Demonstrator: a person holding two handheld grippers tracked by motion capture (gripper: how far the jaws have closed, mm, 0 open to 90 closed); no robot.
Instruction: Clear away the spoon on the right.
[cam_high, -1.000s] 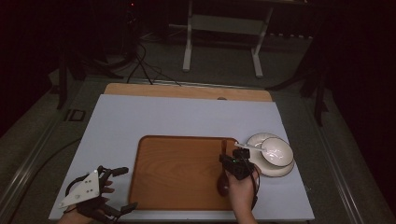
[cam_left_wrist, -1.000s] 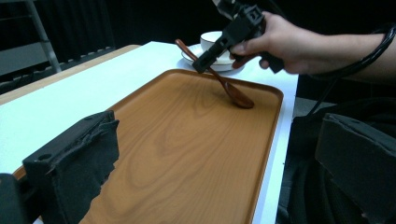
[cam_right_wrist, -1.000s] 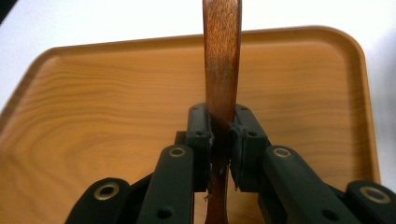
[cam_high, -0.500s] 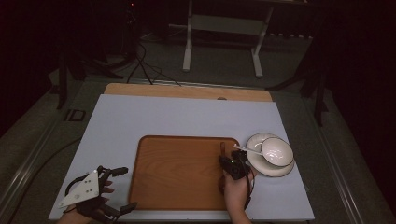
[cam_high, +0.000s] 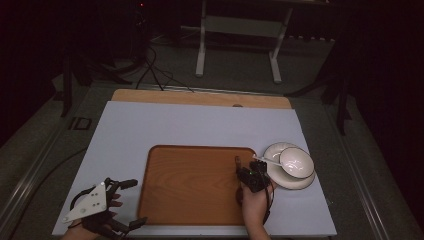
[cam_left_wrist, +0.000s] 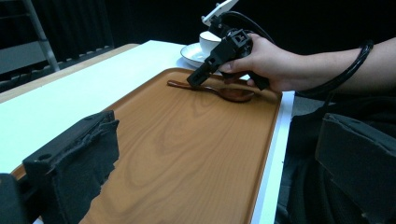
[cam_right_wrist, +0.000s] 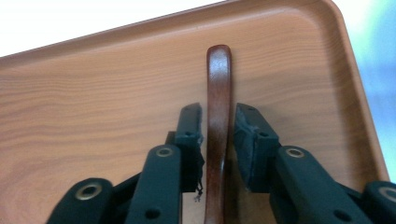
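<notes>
A dark wooden spoon (cam_left_wrist: 224, 92) lies flat on the right side of a brown wooden tray (cam_high: 190, 190), handle pointing away from the person. My right gripper (cam_right_wrist: 218, 109) reaches down over the handle (cam_right_wrist: 218, 74), with a jaw pressed close against each side of it. In the high view the right gripper (cam_high: 245, 170) sits at the tray's right edge, with the spoon's bowl (cam_high: 240, 196) beside the hand. My left gripper (cam_high: 136, 201) rests off the tray's left front corner, jaws spread wide with nothing between them (cam_left_wrist: 215, 154).
A white cup (cam_high: 296, 162) on a white saucer (cam_high: 280, 177) stands just right of the tray, with a small pale utensil (cam_high: 265, 160) lying on the saucer. The tray sits on a white tabletop (cam_high: 150, 130). Dark floor and stands lie beyond it.
The right gripper has drawn slightly left, away from the saucer, and settled over the spoon's handle on the tray. The left gripper has stayed put.
</notes>
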